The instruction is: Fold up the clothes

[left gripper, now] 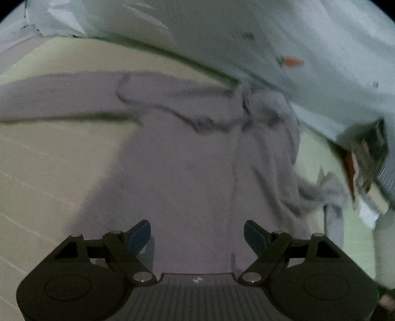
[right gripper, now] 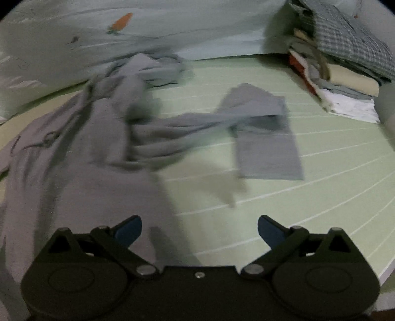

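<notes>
A grey long-sleeved garment [left gripper: 187,168] lies spread on the pale green striped bed surface [left gripper: 49,172]. One sleeve [left gripper: 61,96] stretches out to the left in the left wrist view. My left gripper [left gripper: 197,234] hovers open over the garment's lower body, nothing between its blue pads. In the right wrist view the same garment [right gripper: 74,172] fills the left side, bunched near its top, and its other sleeve [right gripper: 259,128] runs right across the bed, twisted and folded down at the end. My right gripper [right gripper: 200,230] is open above the garment's right edge, holding nothing.
A pale blue duvet [right gripper: 172,32] with an orange carrot print [right gripper: 121,22] lies along the far side of the bed. A pile of folded clothes [right gripper: 345,71], topped by a checked shirt, sits at the far right. The bed edge [right gripper: 387,269] shows at lower right.
</notes>
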A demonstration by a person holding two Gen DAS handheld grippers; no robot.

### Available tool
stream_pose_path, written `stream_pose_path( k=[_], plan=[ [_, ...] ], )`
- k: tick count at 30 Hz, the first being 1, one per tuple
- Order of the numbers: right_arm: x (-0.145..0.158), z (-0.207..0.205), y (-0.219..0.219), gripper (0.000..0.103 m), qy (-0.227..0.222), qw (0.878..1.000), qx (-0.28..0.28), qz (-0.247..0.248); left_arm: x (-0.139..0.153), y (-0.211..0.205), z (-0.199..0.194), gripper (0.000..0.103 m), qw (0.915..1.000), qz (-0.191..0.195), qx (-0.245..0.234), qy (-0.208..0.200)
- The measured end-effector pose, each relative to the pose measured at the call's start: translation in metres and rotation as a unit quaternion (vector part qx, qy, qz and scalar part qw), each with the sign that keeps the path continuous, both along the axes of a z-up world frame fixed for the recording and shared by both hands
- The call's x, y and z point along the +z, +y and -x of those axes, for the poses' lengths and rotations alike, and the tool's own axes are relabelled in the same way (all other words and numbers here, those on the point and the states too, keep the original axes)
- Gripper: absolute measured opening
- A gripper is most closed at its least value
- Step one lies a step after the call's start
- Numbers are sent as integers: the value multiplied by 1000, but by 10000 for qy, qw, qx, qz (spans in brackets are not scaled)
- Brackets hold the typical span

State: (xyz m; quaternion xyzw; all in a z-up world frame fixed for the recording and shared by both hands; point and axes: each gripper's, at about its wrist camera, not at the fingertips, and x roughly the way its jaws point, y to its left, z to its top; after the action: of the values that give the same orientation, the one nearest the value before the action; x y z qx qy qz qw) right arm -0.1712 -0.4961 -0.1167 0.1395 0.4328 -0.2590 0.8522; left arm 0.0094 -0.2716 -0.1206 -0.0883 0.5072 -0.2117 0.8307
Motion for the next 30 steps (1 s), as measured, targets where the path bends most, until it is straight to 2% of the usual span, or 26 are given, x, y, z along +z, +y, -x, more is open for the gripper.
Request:
stream_pose_path(
  k=[3, 8, 11, 13, 16, 19, 24, 26, 28, 29, 30],
  plan=[
    [-9, 13, -41, 101, 45, 9999, 114, 25, -14, -31, 17, 84, 9995, -233, 190, 18],
    [-15, 26, -100, 101, 19, 10000, 92, -4, -18, -64, 30, 92, 9952, -826, 477, -234],
    [-17, 22, -122, 101, -61, 9998, 156, -44, -19, -72, 33, 100, 9931, -999, 574, -217],
    [-19, 19, -134, 101, -112, 9997, 217, -62, -22, -80, 33, 103, 9913, -1176, 534, -238],
    [-21, 11, -139, 97, -122, 9993, 333, -70, -25, -99, 35, 103, 9825, -1804, 269, -373],
    [-24, 2, -144, 86, -132, 9989, 448, -78, -25, -101, 37, 103, 9816, -1802, 524, -354],
    [-29, -10, -152, 63, -146, 9979, 619, -119, -25, -101, 36, 103, 9809, -1824, 572, -353],
    [-31, -7, -154, 62, -200, 9977, 629, -156, -25, -102, 36, 103, 9807, -1831, 588, -357],
    [-30, -4, -155, 45, -233, 9973, 690, -110, -25, -102, 36, 103, 9805, -1836, 600, -360],
    [-28, -1, -157, 22, -240, 9973, 685, -84, -25, -103, 36, 103, 9804, -1839, 603, -358],
    [-26, 2, -159, 6, -247, 9974, 681, -57, -25, -103, 36, 103, 9804, -1840, 601, -356]
  ],
)
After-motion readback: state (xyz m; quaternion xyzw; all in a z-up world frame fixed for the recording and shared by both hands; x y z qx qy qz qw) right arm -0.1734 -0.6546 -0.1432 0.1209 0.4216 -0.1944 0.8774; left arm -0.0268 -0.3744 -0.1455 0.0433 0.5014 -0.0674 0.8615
